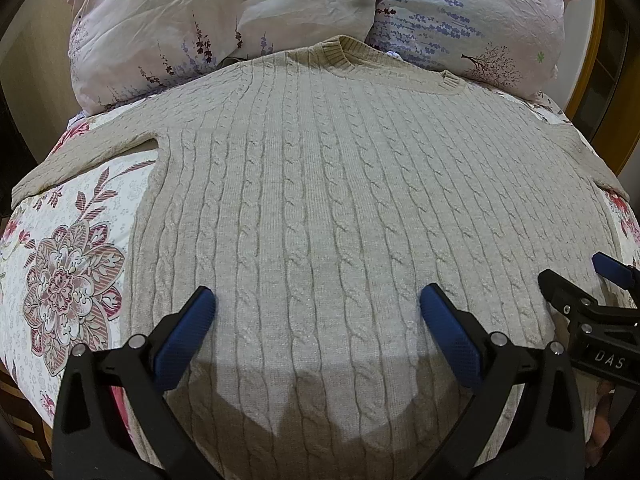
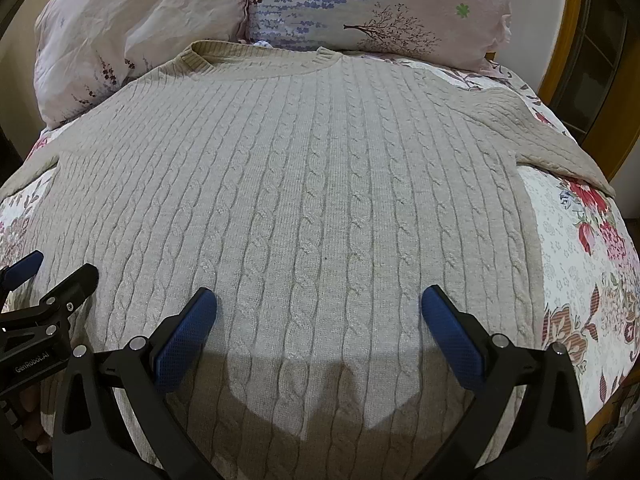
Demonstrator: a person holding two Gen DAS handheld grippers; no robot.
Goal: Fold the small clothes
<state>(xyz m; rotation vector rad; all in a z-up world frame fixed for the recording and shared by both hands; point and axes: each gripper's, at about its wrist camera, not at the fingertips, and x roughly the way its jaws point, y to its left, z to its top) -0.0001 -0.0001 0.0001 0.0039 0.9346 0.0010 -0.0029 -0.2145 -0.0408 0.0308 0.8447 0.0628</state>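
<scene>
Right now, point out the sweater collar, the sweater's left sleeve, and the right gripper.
sweater collar [image 2: 256, 62], right wrist view, ribbed neckline band.
left sleeve [image 1: 80, 156], left wrist view, mid-sleeve on the floral bedspread [image 1: 72, 248].
right gripper [image 2: 319, 304], right wrist view, midway between open jaws.

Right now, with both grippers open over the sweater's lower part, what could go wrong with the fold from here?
1. The sweater is a thick cable knit; the left gripper or right gripper may pinch only the top layer.
2. The collar lies against the pillows, which could snag it.
3. Both sleeves are spread out, and may trail if the body is folded first.
</scene>
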